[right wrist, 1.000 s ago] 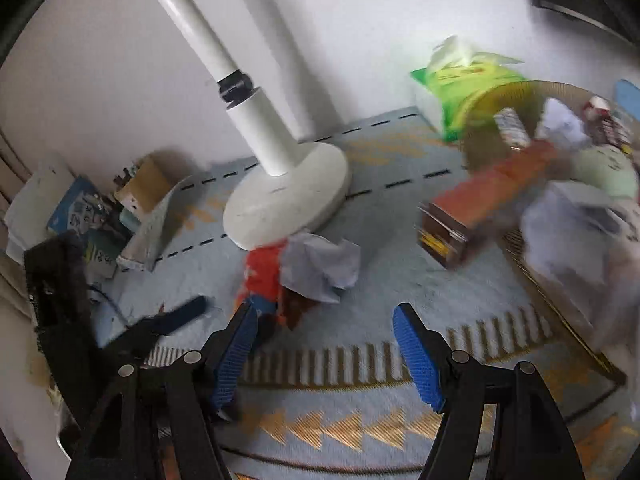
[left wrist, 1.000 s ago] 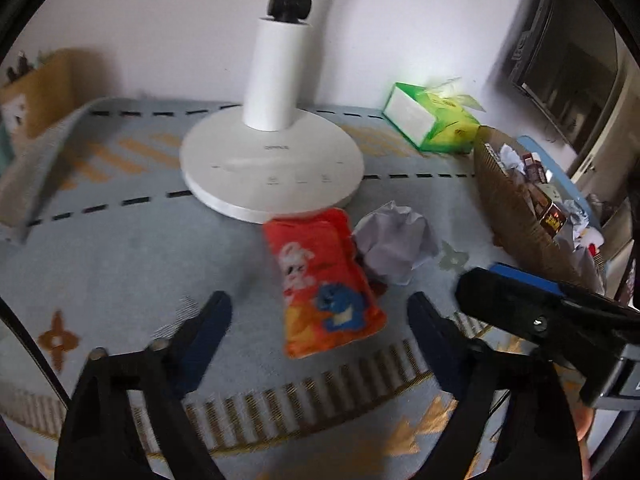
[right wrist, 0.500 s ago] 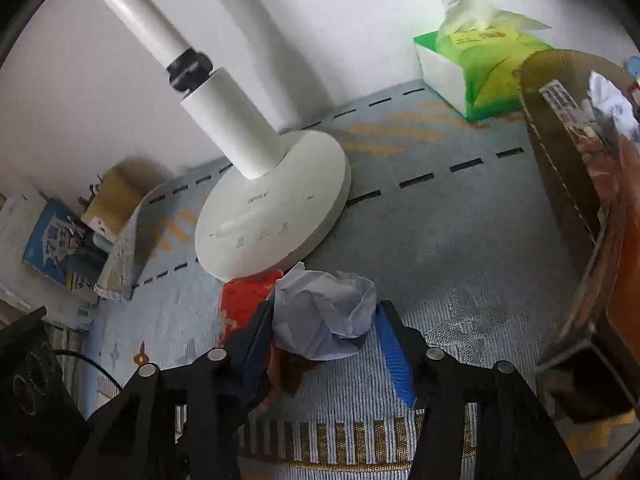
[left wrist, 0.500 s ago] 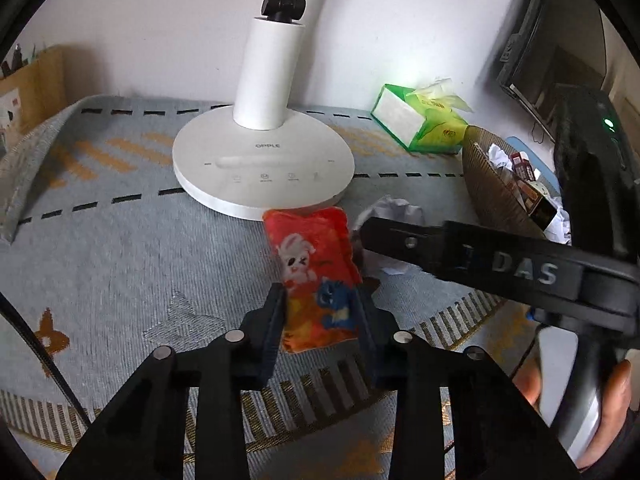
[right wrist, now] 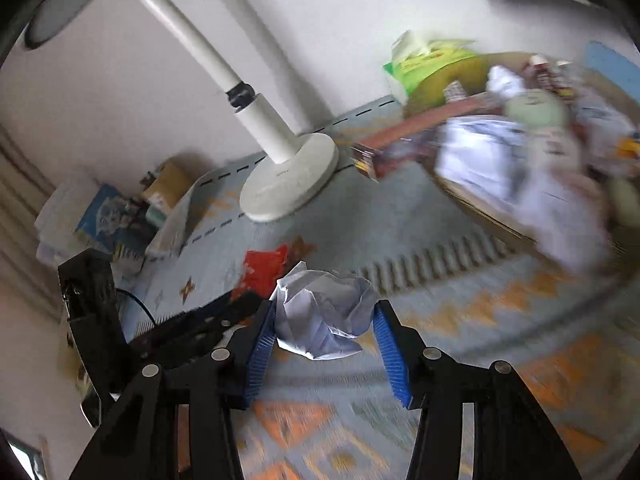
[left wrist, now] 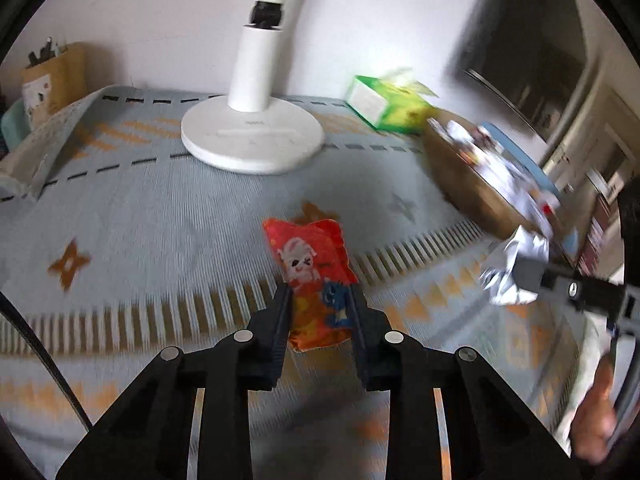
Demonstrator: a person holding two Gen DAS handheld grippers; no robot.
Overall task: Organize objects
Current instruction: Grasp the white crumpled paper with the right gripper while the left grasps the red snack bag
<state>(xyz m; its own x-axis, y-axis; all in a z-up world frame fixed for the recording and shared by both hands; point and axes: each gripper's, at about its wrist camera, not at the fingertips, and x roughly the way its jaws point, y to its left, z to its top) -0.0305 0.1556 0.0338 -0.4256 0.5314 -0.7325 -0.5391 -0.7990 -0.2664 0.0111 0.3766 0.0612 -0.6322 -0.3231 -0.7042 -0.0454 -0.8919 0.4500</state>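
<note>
My left gripper (left wrist: 319, 294) holds an orange-red snack packet (left wrist: 308, 256) with a cartoon rabbit by its lower half. Its jaws are still closing, with the pads pressing the packet's sides, and the packet hangs over the patterned rug (left wrist: 140, 232). My right gripper (right wrist: 326, 310) is shut on a crumpled ball of white paper (right wrist: 320, 328), its blue pads against both sides. In the left wrist view that paper (left wrist: 508, 276) shows at the right, close to the woven basket (left wrist: 460, 184). The snack packet (right wrist: 264, 268) appears just left of the paper in the right wrist view.
A white lamp base (left wrist: 252, 144) with its pole stands at the back of the rug. A green tissue box (left wrist: 384, 104) sits by the wall, next to the basket full of wrappers and paper. Books and a cardboard box (right wrist: 168, 188) lie at the far left.
Both grippers closed, the left on the snack packet and the right on the crumpled paper. Both then drew back from the lamp base and lifted their loads off the rug.
</note>
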